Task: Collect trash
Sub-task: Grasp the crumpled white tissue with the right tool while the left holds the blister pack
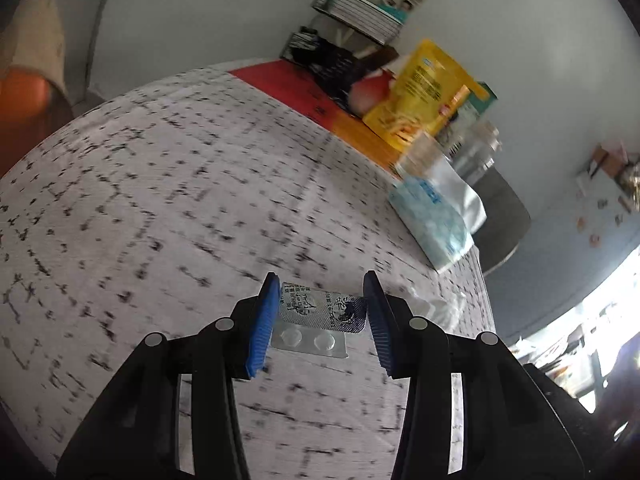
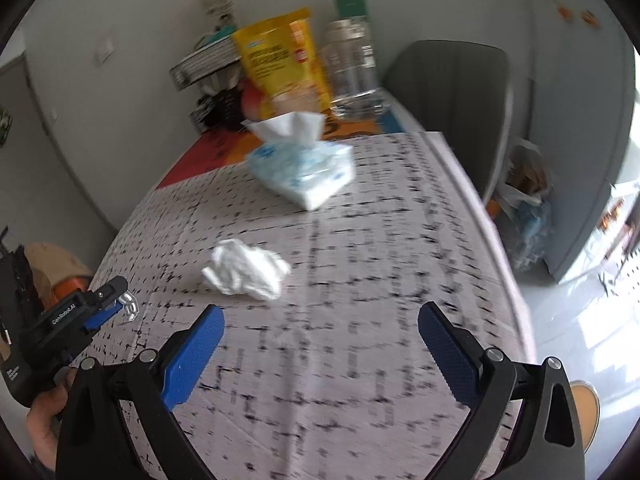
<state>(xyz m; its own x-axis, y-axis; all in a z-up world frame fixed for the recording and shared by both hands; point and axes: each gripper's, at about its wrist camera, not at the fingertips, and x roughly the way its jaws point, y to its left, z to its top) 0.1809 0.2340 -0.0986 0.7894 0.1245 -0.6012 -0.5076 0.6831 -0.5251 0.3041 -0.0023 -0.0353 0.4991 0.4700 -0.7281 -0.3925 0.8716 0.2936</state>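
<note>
Blue ribbed pads on your left gripper (image 1: 320,312) are clamped on a silver blister pack (image 1: 320,320), one pad at each end of the strip; two round pill pockets show on its lower edge, printed foil on the upper part. That pack sits lifted above the speckled grey tablecloth (image 1: 160,200). From the right wrist camera, the same gripper (image 2: 120,300) shows at 9 o'clock, with the pack (image 2: 130,306) poking out of its tip and a hand (image 2: 44,420) below it at 8 o'clock.

Your right gripper (image 2: 320,340) stands wide, with nothing between its pads and only tablecloth (image 2: 340,360) beneath. Just past its tips, toward 11 o'clock, lies a crumpled white tissue (image 2: 246,270) on the cloth, touching neither pad.

Farther out at 12 o'clock rests a soft tissue pack (image 2: 304,168) with a sheet standing out of its top. Behind it, at the table's far end, stand a yellow pouch (image 2: 280,64) and a clear plastic bottle (image 2: 354,72). At 2 o'clock a grey chair (image 2: 452,92) is drawn up to the table edge, and beside it at 3 o'clock sits a bag full of rubbish (image 2: 528,200) on the floor.
</note>
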